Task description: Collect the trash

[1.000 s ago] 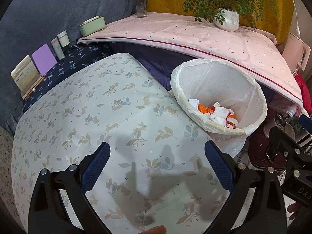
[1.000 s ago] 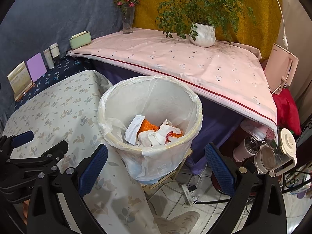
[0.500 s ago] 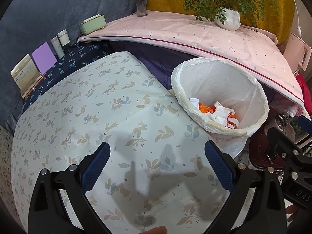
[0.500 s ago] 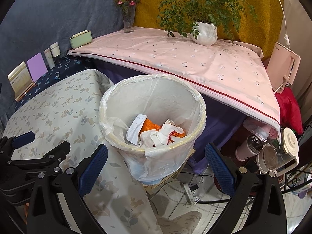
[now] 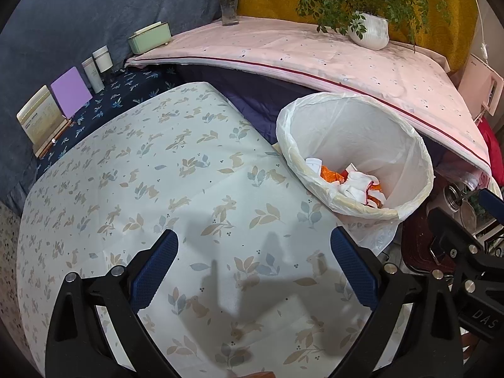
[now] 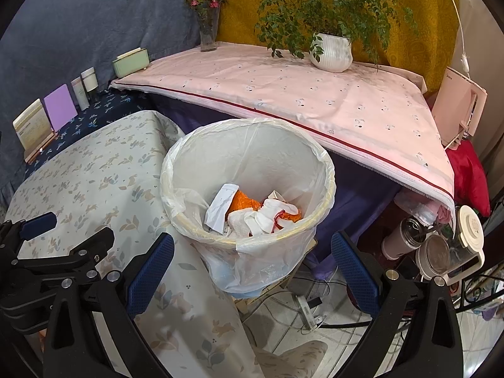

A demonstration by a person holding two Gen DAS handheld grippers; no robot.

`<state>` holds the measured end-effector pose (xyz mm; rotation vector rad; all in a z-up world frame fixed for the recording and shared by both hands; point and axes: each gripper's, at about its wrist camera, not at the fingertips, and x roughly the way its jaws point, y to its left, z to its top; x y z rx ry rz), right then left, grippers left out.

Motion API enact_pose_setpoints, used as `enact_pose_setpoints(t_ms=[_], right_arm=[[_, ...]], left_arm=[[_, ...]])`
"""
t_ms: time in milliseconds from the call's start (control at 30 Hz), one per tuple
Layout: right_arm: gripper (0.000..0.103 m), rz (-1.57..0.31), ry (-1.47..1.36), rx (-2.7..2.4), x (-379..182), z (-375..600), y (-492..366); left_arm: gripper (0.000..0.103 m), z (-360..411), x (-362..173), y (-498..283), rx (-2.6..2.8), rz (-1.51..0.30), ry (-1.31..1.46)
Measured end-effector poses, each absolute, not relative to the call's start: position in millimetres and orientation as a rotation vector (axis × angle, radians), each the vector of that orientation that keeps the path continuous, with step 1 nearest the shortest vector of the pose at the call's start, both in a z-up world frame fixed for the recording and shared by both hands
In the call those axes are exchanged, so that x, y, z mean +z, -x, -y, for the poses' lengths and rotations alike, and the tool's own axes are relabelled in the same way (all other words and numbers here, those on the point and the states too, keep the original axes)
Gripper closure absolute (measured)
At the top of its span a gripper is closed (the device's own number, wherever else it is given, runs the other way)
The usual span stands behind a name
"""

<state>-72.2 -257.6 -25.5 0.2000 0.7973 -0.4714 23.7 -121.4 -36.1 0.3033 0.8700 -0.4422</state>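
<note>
Fingers [image 6: 352, 267] spread, empty; trash bin [image 6: 249, 189] just ahead.

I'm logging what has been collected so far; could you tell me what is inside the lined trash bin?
Inside the trash bin lie a creased white paper, an orange wrapper and crumpled white tissues. Whatever sits beneath that pile is covered.

Lighting is bright and even, from overhead. Soft gripper shadows fall on the floral bench cloth [image 5: 163, 163]. Focus is sharp centrally; fisheye distortion bends edges, and corners vignette black.
</note>
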Motion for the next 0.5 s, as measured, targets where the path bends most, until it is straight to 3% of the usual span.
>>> enact_pose_setpoints(t_ms=[500], right_arm=[[0.007, -0.798, -0.205, -0.472, -28.9, 256.7, 73.7]], left_arm=[[0.010, 120.2, -38.5, -21.5, -0.431, -0.869, -0.312]])
